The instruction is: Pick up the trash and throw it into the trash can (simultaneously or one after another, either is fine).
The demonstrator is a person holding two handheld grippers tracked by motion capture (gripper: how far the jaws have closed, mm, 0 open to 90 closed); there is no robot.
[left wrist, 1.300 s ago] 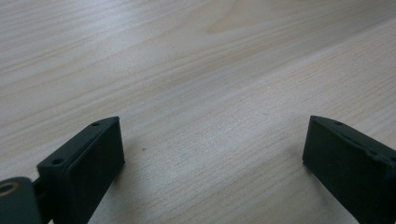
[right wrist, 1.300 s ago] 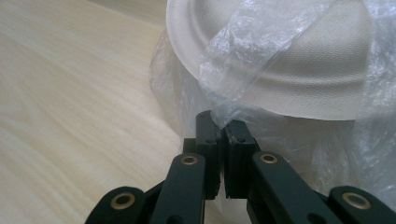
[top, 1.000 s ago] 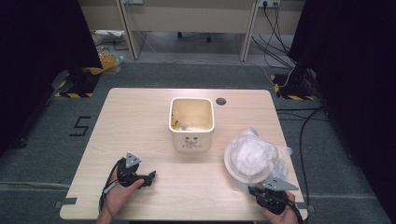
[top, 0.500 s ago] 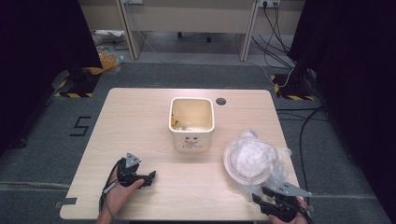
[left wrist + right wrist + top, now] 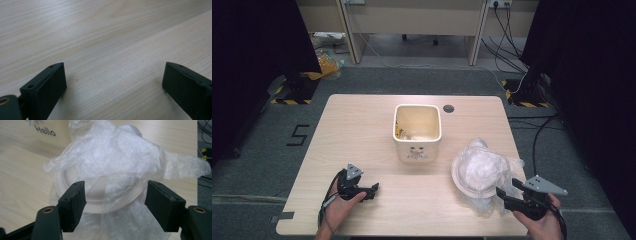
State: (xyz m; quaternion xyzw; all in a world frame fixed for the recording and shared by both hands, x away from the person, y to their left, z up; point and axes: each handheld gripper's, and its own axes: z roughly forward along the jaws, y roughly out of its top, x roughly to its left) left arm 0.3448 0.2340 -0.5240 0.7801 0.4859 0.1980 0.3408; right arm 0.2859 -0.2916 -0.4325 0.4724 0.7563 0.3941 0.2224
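Note:
A cream square bin stands in the middle of the wooden table, with a little rubbish inside. To its right lies a white round plate heaped with crumpled clear plastic film. My right gripper is open at the table's front right, its jaws just short of the plate's near rim, over loose film. My left gripper rests open on bare table at the front left, nothing between its jaws.
A round cable hole sits in the table behind the bin. The bin's front bears the word "Hello". Cables and desk legs stand on the grey floor beyond the table's far edge.
My right gripper has pulled back from the plate toward the table's front edge. The left gripper has stayed put.

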